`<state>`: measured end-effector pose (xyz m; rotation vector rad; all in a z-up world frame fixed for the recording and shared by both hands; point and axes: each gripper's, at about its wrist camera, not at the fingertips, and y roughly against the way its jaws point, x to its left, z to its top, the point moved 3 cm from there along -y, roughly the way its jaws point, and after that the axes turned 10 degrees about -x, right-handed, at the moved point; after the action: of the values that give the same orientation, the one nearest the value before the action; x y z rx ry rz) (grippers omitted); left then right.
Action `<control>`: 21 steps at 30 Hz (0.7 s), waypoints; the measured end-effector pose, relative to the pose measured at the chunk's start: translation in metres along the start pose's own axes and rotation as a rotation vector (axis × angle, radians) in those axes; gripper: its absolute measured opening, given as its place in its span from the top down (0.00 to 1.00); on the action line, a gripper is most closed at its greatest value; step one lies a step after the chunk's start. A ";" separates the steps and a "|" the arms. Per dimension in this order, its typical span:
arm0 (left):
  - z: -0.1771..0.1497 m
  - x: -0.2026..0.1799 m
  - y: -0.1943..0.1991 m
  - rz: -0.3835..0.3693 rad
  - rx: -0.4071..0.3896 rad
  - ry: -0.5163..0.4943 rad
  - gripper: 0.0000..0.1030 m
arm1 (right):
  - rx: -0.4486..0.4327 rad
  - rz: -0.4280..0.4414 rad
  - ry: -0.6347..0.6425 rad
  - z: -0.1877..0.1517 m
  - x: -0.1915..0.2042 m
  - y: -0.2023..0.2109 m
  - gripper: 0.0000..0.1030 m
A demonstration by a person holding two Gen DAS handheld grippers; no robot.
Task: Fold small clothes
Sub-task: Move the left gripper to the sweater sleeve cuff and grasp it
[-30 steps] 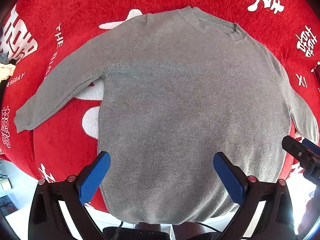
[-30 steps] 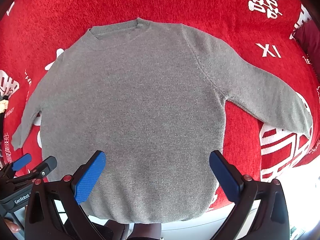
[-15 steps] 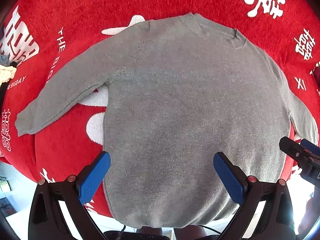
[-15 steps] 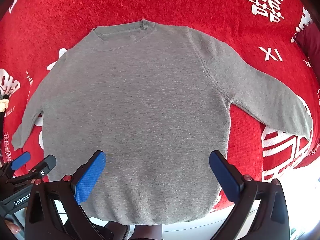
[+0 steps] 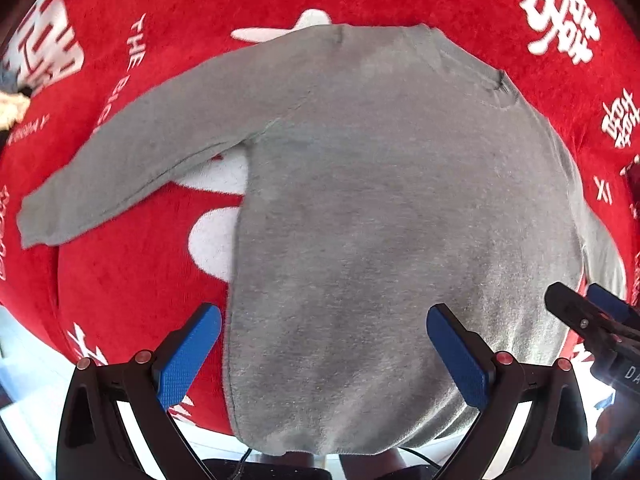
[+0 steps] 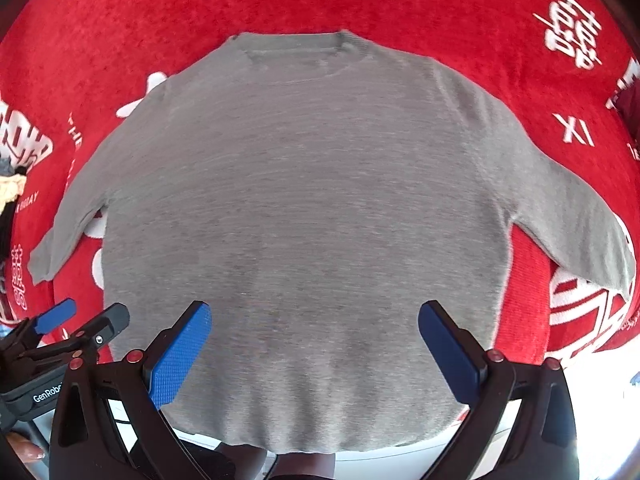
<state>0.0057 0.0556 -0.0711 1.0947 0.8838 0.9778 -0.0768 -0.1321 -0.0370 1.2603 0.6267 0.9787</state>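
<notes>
Right wrist view: grey sweater (image 6: pixel 304 200) lies flat, collar away, hem near; both grippers' jaws released.

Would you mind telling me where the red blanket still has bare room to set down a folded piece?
The red plush blanket lies bare beyond the collar of the grey knit sweater, and in the wedge between its left sleeve and body. The middle is covered. Both claws are open above the hem.
</notes>
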 end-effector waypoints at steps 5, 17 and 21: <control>0.009 0.056 0.005 0.017 -0.078 0.123 0.00 | -0.002 0.015 0.059 0.004 0.033 -0.005 0.00; 0.009 0.217 -0.007 -0.162 -0.228 0.576 0.00 | 0.013 0.122 0.206 -0.009 0.122 -0.019 0.00; -0.001 0.267 -0.019 -0.247 -0.278 0.769 0.00 | 0.007 0.139 0.251 -0.016 0.143 -0.021 0.00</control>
<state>0.0952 0.3042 -0.1151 0.3376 1.4068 1.2849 -0.0171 0.0004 -0.0444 1.2092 0.7440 1.2637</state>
